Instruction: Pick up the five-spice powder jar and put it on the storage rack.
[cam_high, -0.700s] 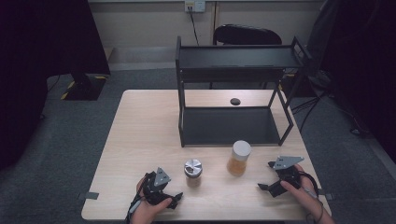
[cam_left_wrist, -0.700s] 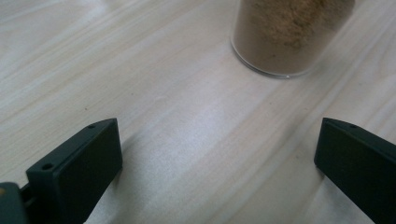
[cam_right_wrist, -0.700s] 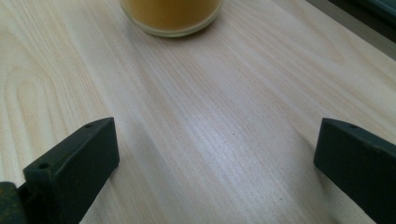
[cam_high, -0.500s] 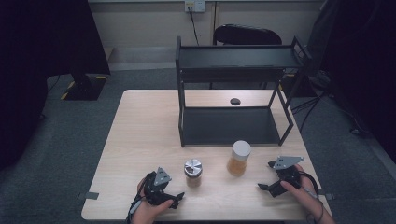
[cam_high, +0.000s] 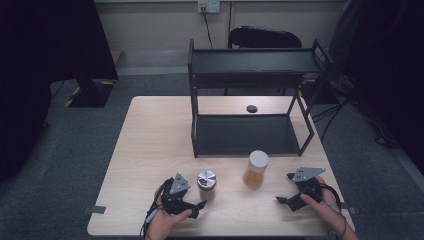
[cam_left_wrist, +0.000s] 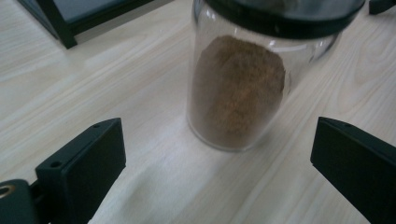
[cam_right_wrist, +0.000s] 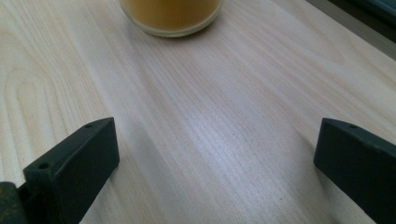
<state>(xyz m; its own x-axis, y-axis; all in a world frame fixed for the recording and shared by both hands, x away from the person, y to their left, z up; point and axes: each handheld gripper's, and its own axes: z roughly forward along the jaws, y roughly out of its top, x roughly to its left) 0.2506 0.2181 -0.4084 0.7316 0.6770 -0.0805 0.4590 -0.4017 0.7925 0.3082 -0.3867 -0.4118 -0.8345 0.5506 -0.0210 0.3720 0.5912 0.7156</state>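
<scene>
The person's two hands come in from the near edge of the desk (cam_high: 150, 150), each wrapped around a gripper. The left hand (cam_high: 167, 220) sits low, its forearm barely showing, and holds the left gripper (cam_high: 196, 205) pointing forward and a little toward the middle, grey plate on top, cable trailing back beside the wrist. Its jaws stand wide apart, with nothing pressed between the pads. The right hand (cam_high: 320, 202) holds the right gripper (cam_high: 281, 198) turned inward toward the middle, a band on the wrist. Its jaws too are spread fully, gripping nothing. Both grippers sit low over the desk, well apart from each other.
</scene>
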